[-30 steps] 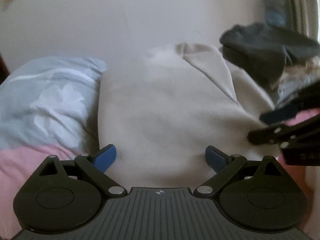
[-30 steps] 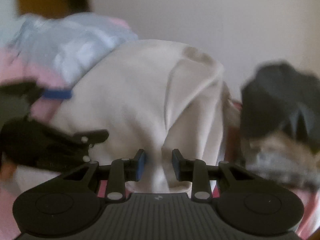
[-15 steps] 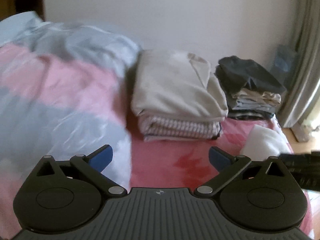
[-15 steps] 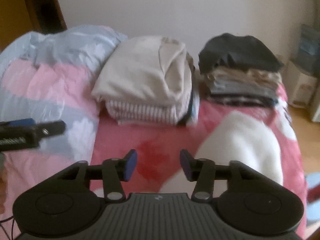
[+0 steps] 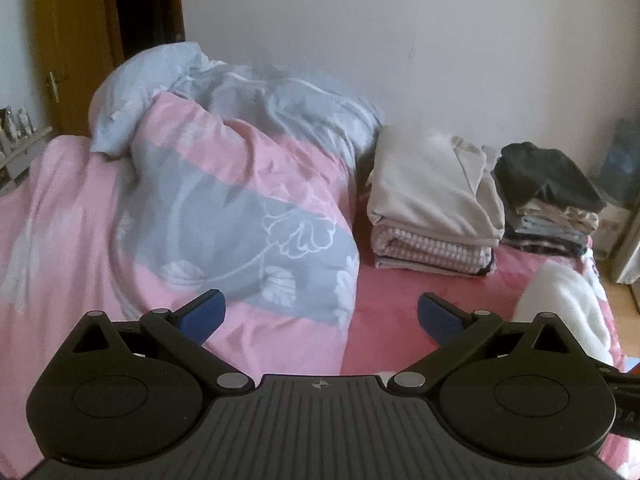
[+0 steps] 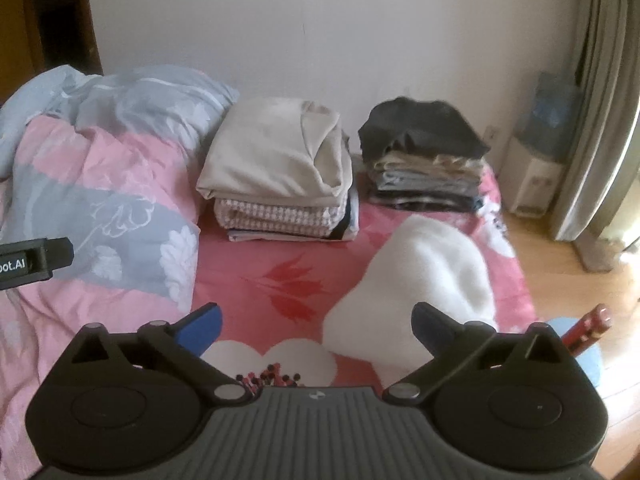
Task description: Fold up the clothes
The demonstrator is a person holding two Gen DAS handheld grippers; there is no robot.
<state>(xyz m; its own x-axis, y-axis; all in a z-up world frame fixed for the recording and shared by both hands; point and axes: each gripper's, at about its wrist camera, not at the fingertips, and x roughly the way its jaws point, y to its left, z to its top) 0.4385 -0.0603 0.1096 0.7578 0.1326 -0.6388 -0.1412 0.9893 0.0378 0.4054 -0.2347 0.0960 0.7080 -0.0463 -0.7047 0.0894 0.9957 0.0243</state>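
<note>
Ahead, the white garment [image 6: 420, 276] was seen nearer the right tongs [image 6: 316, 326], which were opening empty; the left tongs [image 5: 322, 316] were spread wide, empty.

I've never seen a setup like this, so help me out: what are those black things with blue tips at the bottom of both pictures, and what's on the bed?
Those are two hand-held gripping tools; each carries a camera looking along its fingers. One picture comes from the left tool, the other from the right tool. The right tool's jaws are opening; neither holds anything. On the red flowered bed sheet sit a stack topped by a folded beige garment, a stack topped by a dark grey garment, a fluffy white garment and a rumpled pink-and-grey duvet.
</note>
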